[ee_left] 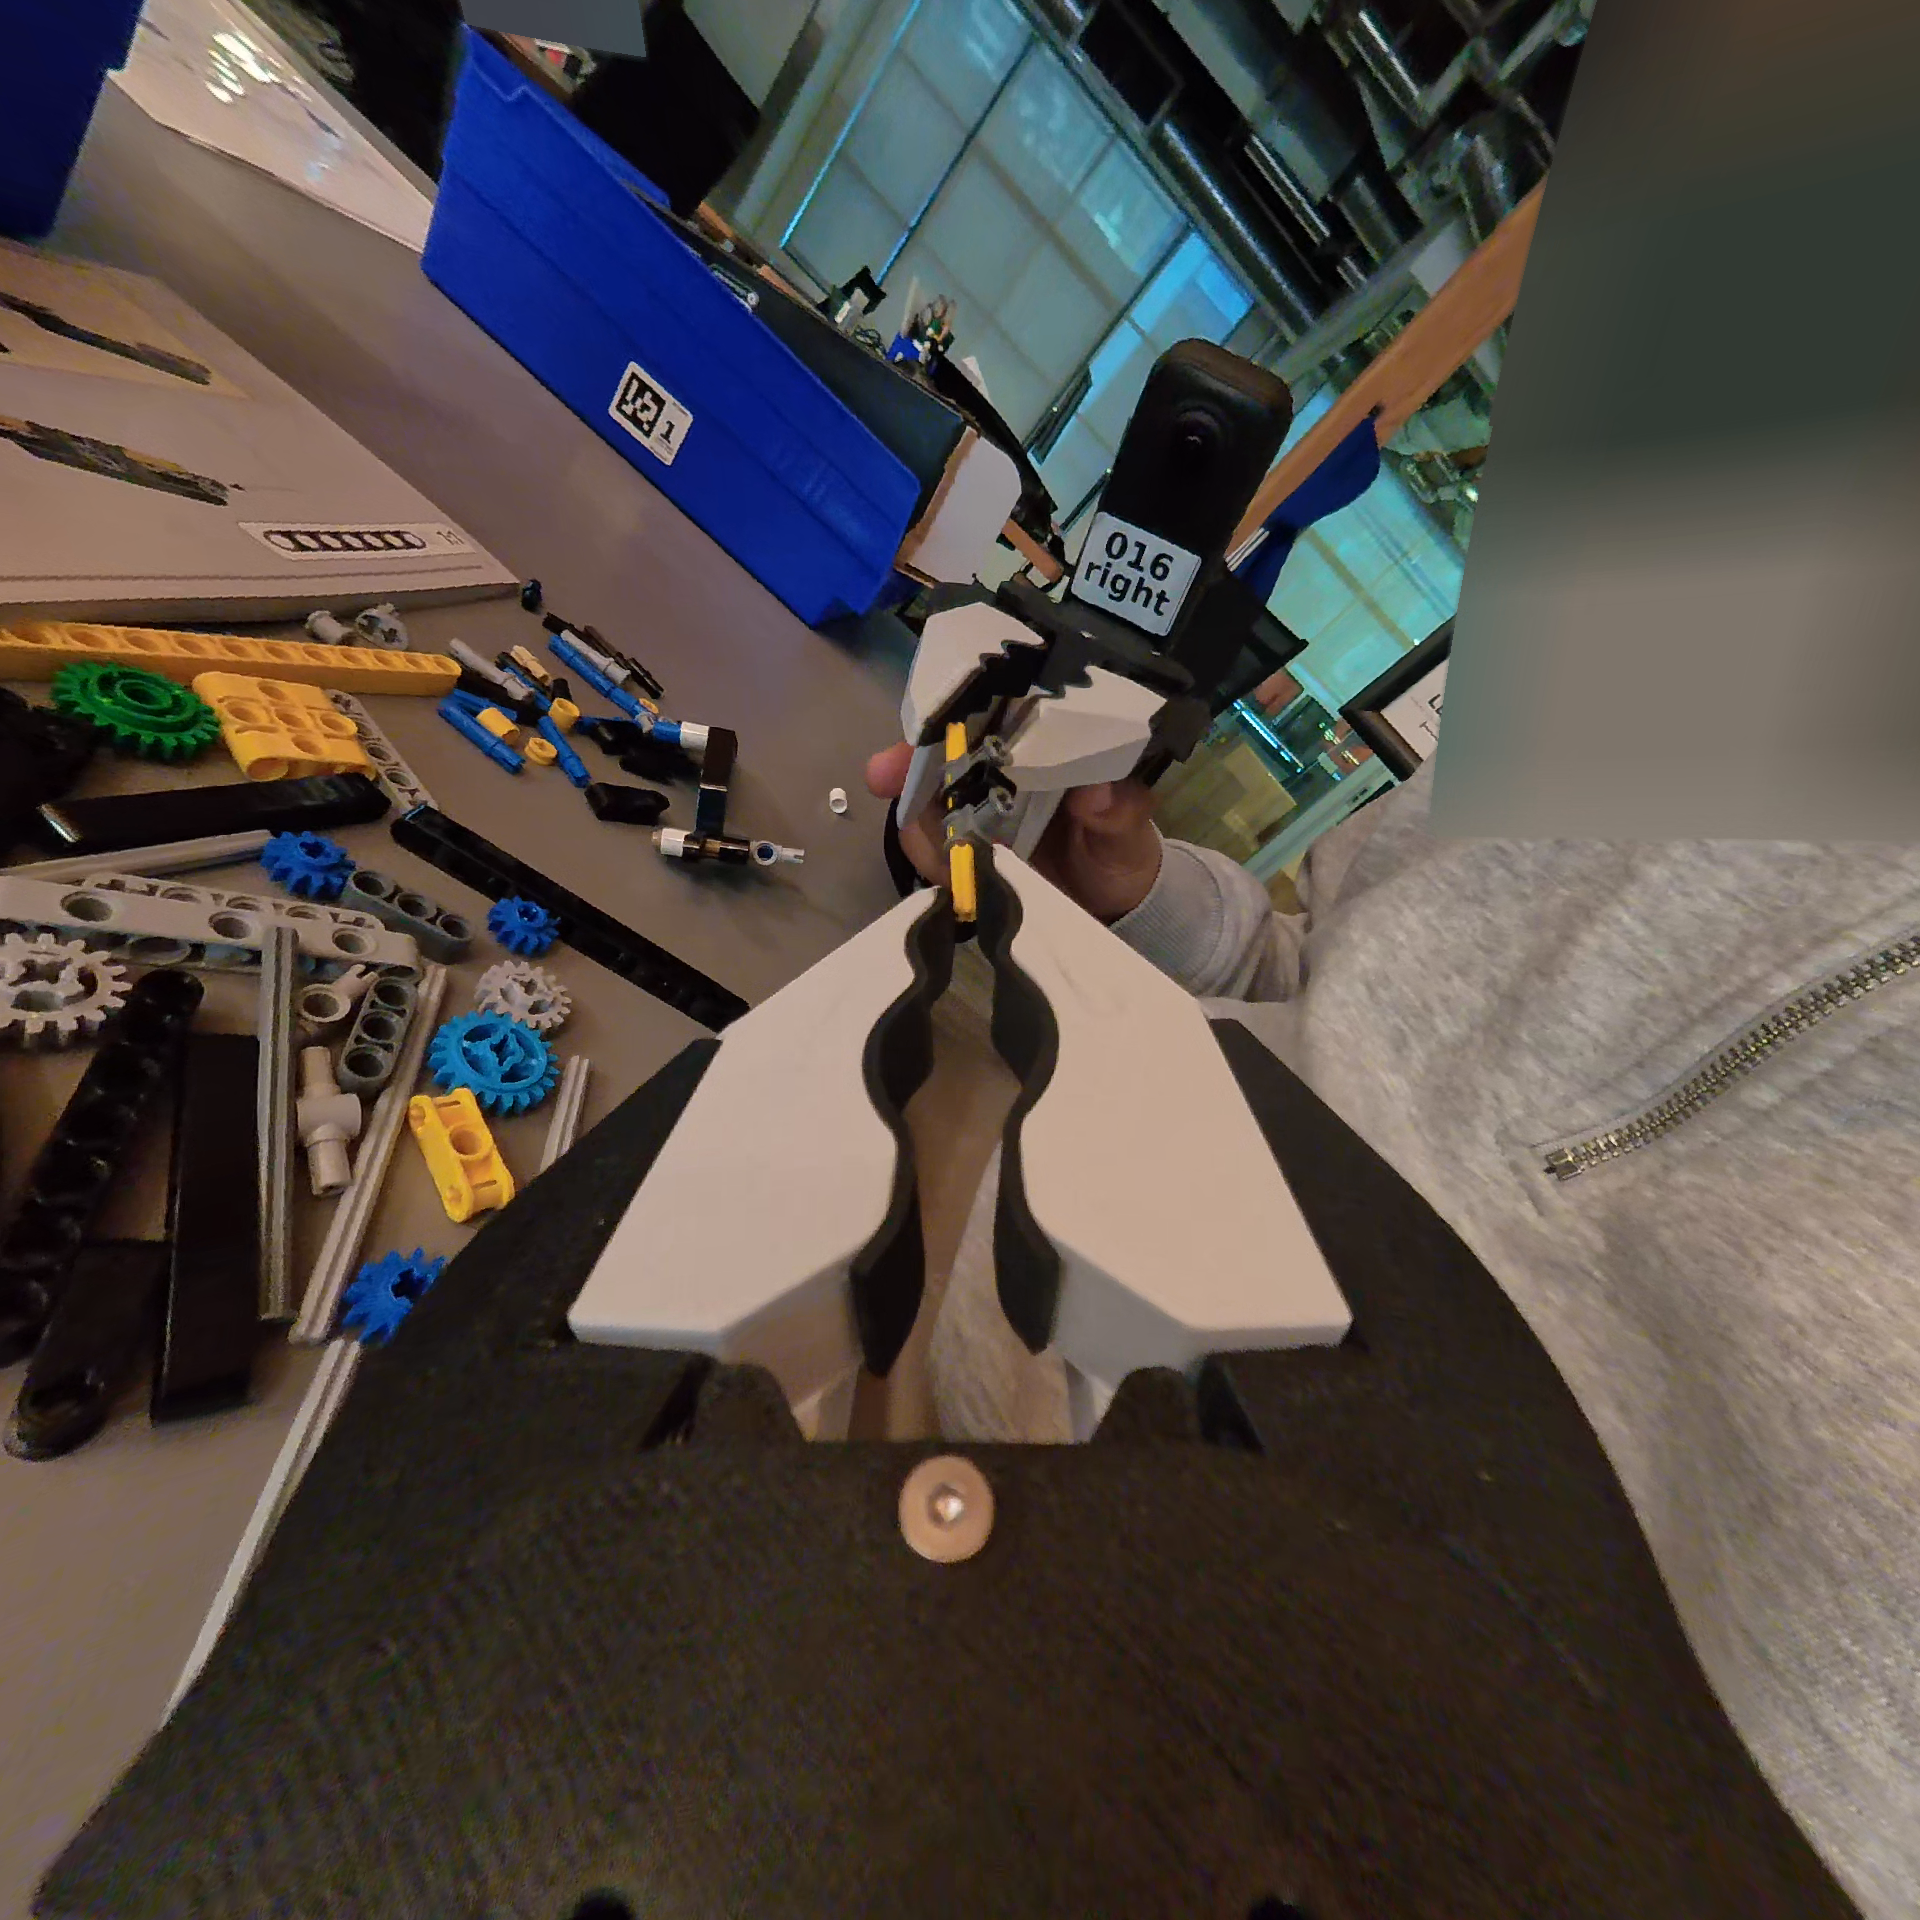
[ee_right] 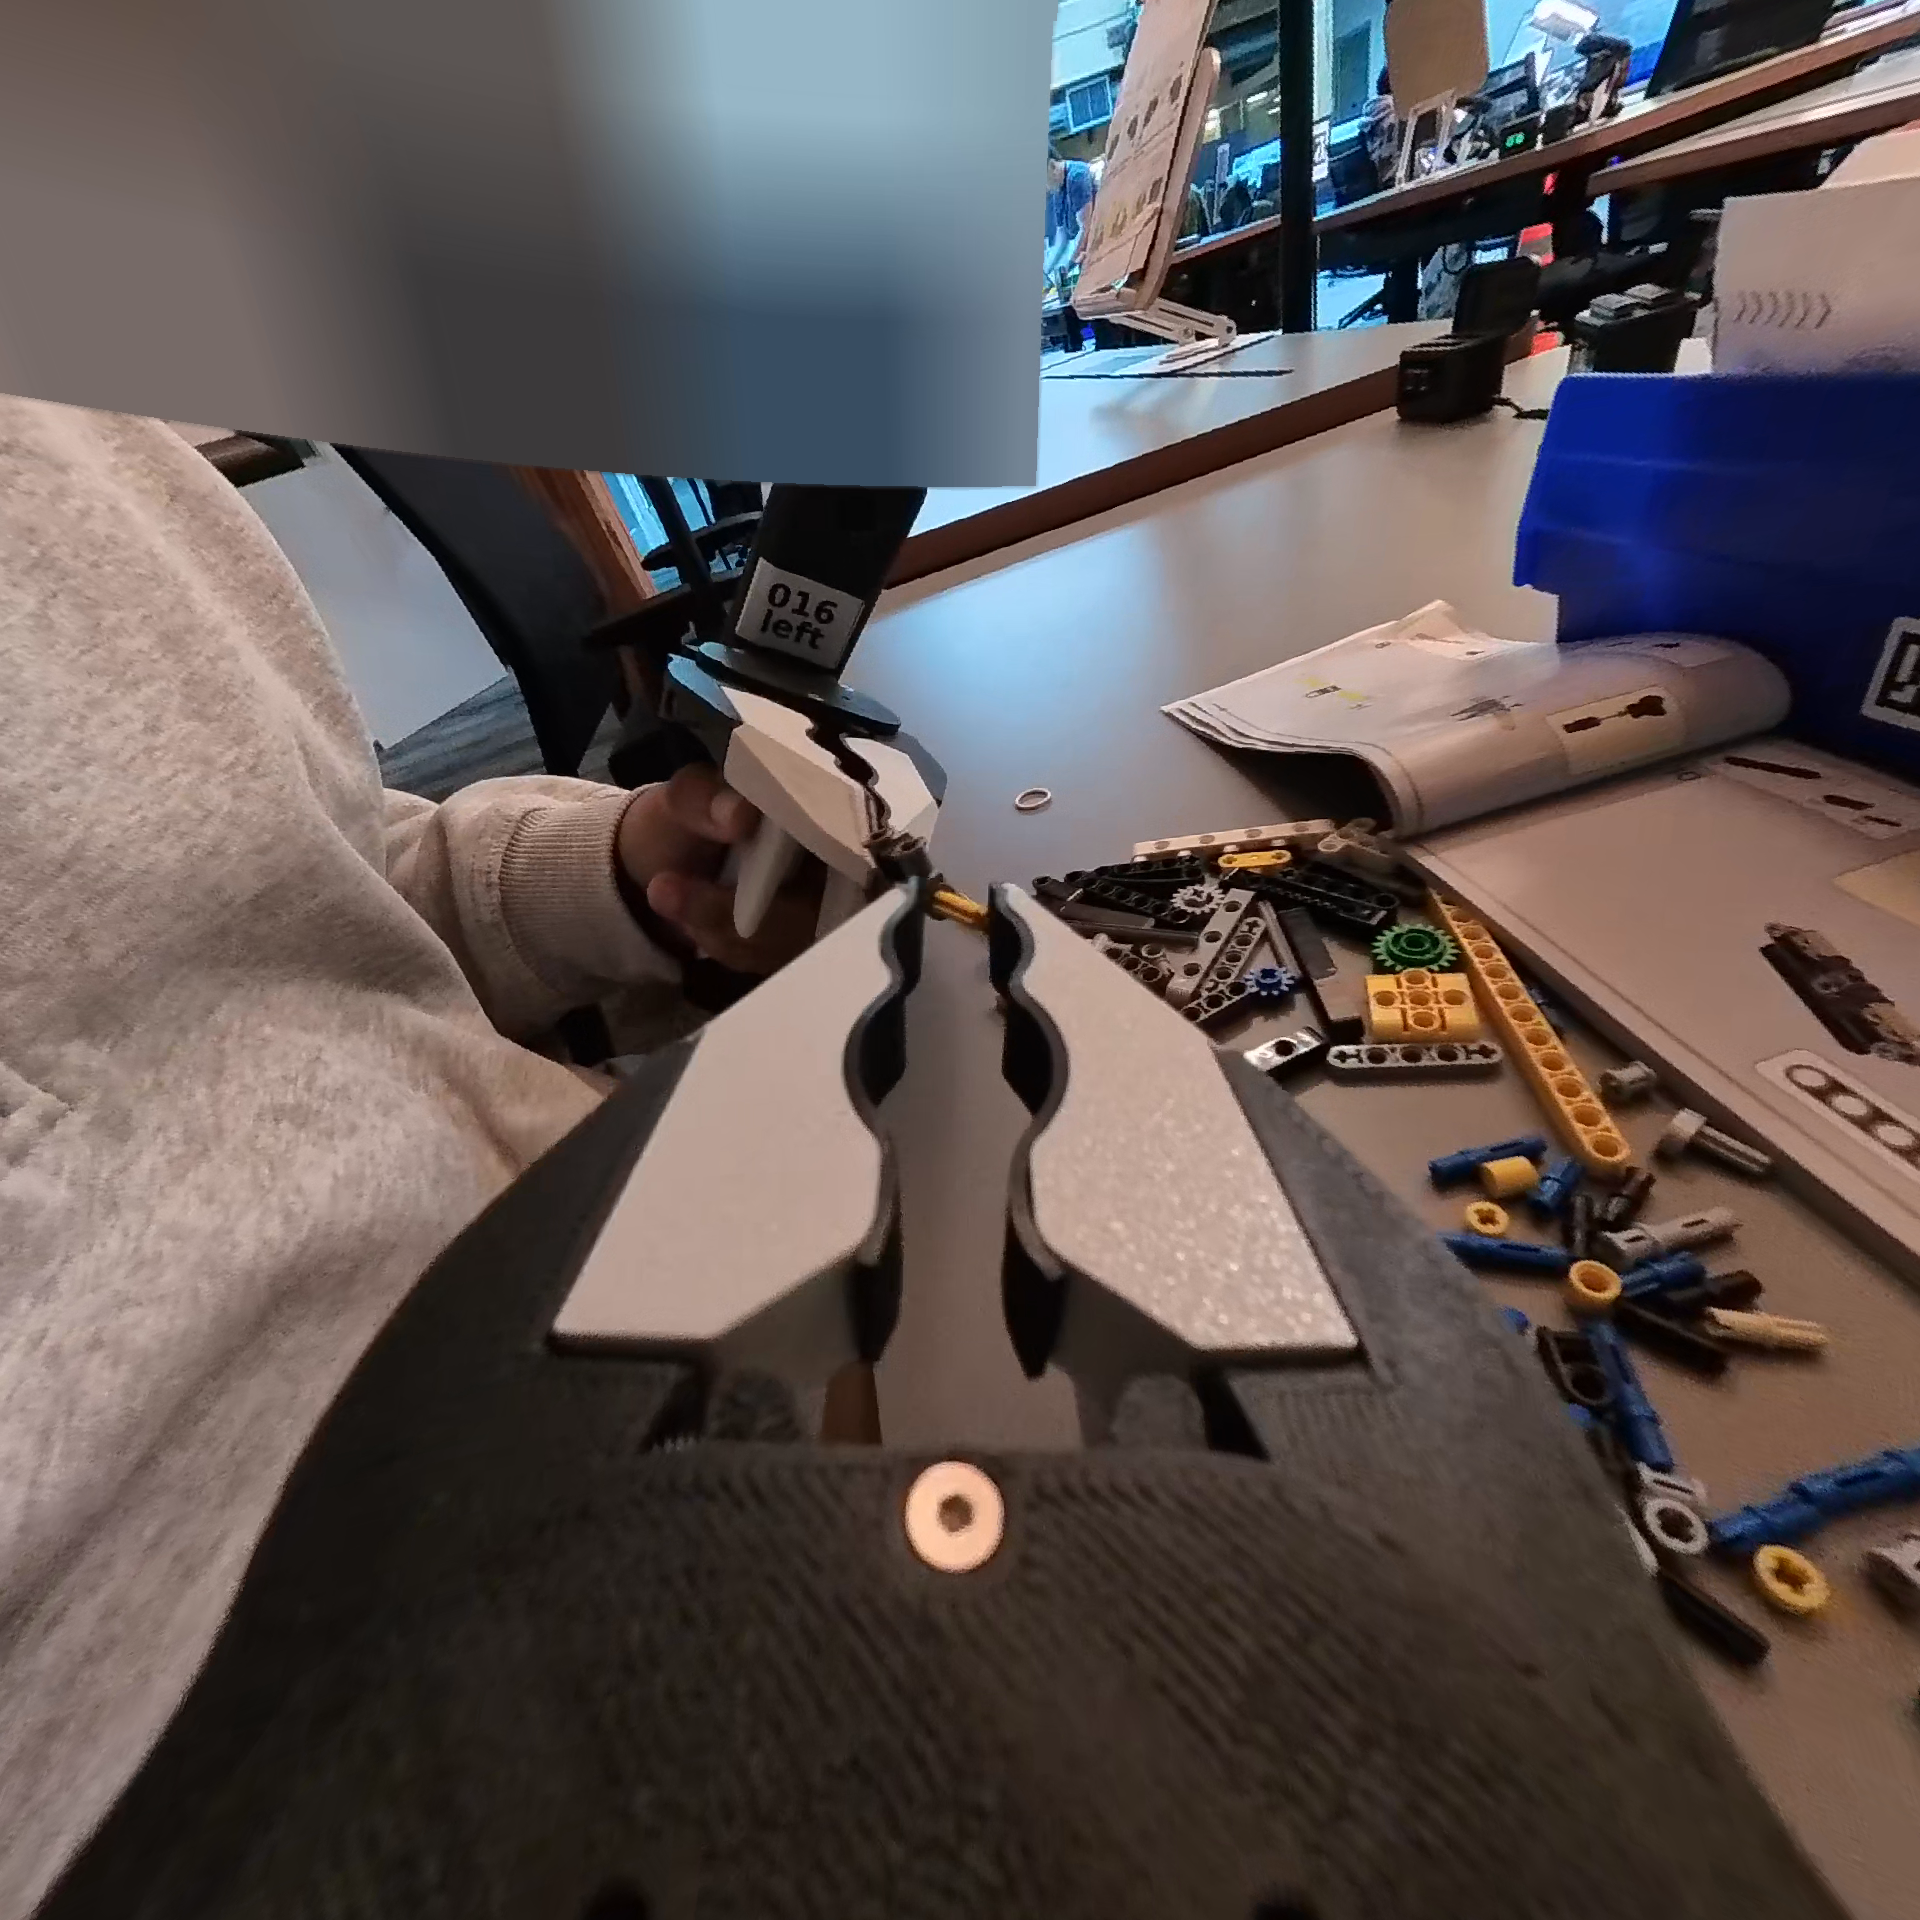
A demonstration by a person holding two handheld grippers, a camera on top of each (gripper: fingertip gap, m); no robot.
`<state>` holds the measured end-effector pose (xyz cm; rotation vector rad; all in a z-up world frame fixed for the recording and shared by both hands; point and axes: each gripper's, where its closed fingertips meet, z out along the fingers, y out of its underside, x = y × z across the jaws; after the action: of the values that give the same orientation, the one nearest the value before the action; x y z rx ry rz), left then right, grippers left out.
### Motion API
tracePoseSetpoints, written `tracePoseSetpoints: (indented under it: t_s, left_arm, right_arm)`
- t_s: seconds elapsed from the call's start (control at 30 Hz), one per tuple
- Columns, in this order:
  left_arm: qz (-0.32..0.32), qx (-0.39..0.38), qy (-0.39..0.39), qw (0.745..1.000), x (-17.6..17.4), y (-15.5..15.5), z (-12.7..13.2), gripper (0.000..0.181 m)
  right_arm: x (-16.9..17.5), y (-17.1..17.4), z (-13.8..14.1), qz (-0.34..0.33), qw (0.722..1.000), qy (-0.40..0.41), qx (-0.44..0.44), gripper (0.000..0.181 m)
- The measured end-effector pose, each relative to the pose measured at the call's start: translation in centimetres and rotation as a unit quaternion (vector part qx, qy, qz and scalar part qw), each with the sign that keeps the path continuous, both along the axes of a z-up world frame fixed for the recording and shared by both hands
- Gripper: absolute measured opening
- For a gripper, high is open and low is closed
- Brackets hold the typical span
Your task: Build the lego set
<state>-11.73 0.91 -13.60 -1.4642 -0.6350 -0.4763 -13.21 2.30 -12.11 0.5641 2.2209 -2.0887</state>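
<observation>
A thin yellow axle (ee_left: 962, 868) with small grey and black connectors (ee_left: 987, 790) on it hangs in the air between both grippers, off the table's near edge. In the left wrist view my left gripper (ee_left: 966, 894) is closed on the axle's lower end. The right gripper (ee_left: 982, 774) faces it from above, closed on the connector end. In the right wrist view my right gripper (ee_right: 956, 904) has the yellow axle (ee_right: 961, 907) between its tips. The left gripper (ee_right: 888, 847) pinches the dark connector just beyond.
Loose beams, gears and pins (ee_left: 312, 935) lie on the grey table (ee_left: 644, 623), also seen in the right wrist view (ee_right: 1403, 987). An instruction booklet (ee_left: 208, 468) and a blue bin (ee_left: 644, 364) stand behind. The person's grey hoodie (ee_left: 1558, 1143) is close. Less than 4 cm separates the two grippers' tips.
</observation>
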Motion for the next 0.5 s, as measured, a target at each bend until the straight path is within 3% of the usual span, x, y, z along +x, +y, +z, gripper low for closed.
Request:
tracePoseSetpoints:
  t_s: [0.5]
  left_arm:
    - [0.005, 0.001, -0.002, 1.000, -0.18, -0.04, -0.05, 0.004]
  right_arm:
    - [-0.06, -0.03, -0.05, 0.001, 1.000, -0.008, -0.003, 0.011]
